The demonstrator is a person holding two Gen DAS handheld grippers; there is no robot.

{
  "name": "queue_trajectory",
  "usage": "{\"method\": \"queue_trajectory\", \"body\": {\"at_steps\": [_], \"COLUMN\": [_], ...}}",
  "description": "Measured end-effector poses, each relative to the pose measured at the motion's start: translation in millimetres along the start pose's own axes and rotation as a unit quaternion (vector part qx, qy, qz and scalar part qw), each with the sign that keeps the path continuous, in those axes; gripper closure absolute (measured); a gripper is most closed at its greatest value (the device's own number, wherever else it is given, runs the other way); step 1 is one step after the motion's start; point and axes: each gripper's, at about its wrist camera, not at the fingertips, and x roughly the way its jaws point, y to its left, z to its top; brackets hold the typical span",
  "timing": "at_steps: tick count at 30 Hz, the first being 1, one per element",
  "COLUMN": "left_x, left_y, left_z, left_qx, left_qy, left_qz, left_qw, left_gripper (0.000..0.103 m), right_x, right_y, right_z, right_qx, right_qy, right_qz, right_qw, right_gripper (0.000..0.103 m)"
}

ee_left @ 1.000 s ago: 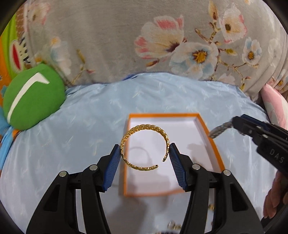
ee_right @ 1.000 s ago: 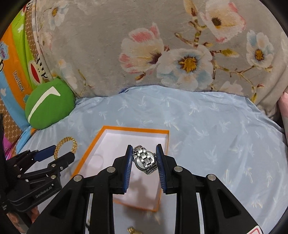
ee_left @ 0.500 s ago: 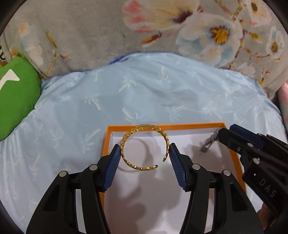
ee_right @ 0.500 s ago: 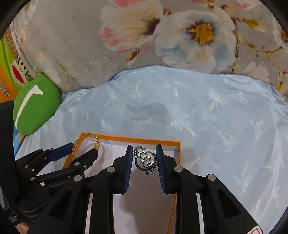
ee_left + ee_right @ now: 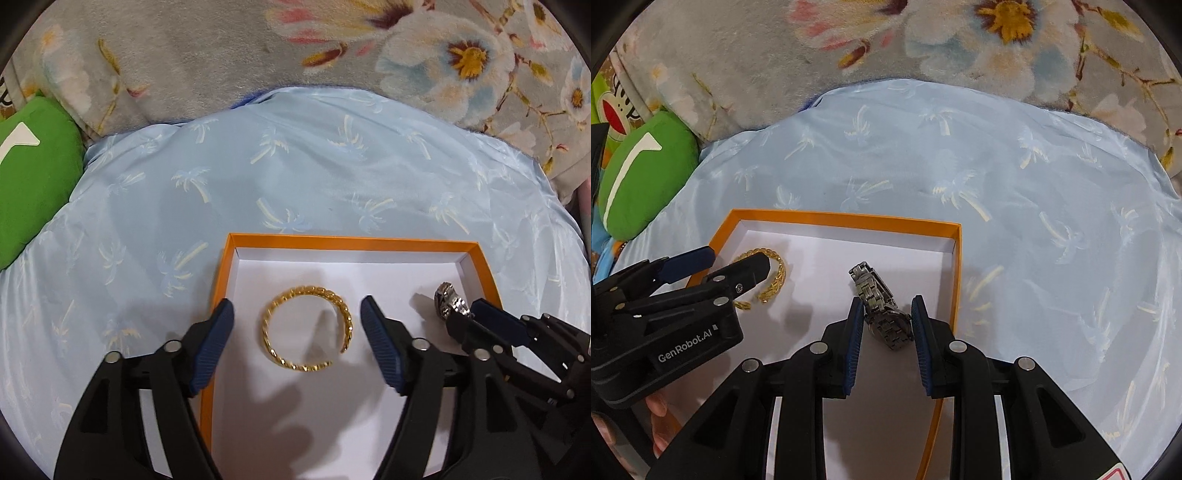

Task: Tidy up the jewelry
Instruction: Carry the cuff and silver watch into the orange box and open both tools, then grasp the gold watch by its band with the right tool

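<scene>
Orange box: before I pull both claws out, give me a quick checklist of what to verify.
1. Gold bangle lying inside the orange box: ok.
2. Left claw opening, pads clear of the bangle: ok.
3. Silver watch over the box floor: ok.
4. Right claw released: not ok, shut on the watch.
5. Watch resting on the floor: cannot tell.
6. Bangle and watch apart: ok.

Gold braided open bangle gleaming, silver metal link watch glinting, orange-rimmed white cardboard box, pale blue palm-print satin cloth shining, grey floral plush blanket, green cushion.
</scene>
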Motion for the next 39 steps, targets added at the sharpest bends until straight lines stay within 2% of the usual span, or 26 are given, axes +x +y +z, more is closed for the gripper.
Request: {"method": "queue_trajectory", "body": {"at_steps": [1, 5, 10, 14, 19, 26, 30, 36, 39], "left_x": [-3, -17, -53, -87, -121, -151, -157, -160, -164], "left_y": [1, 9, 26, 35, 37, 34, 31, 29, 31], "left_z": [0, -4, -21, -45, -84, -144, -175, -212, -223], "left_qx": [-0.004, -0.021, -0.042, -0.043, -0.037, -0.045, -0.058, -0.064, -0.064], "left_qy": [-0.006, -0.021, -0.037, -0.047, -0.047, -0.036, -0.027, -0.013, -0.014], "left_qz": [0.001, 0.005, -0.006, -0.004, -0.010, -0.031, -0.049, -0.052, -0.052], "left_qw": [1.0000, 0.9995, 0.9984, 0.9980, 0.9982, 0.9979, 0.9968, 0.9965, 0.9965], "left_gripper": [0.026, 0.025, 0.025, 0.025, 0.025, 0.025, 0.025, 0.025, 0.025], "right_x": [-4, -32, -78, -108, -137, -153, -149, -141, -134], "right_y": [-1, -10, -25, -29, -20, -5, 2, 2, 2], "right_z": [0, 1, -9, -32, -79, -157, -186, -194, -187], "right_qx": [0.002, 0.018, 0.037, 0.042, 0.026, 0.007, 0.007, 0.012, 0.004], "right_qy": [-0.006, -0.035, -0.064, -0.073, -0.074, -0.050, -0.035, -0.033, -0.028], "right_qz": [0.001, 0.010, 0.019, 0.024, 0.025, 0.018, 0.021, 0.027, 0.033], "right_qw": [1.000, 0.999, 0.997, 0.996, 0.997, 0.999, 0.999, 0.999, 0.999], "right_gripper": [0.077, 0.077, 0.076, 0.076, 0.076, 0.076, 0.076, 0.075, 0.068]}}
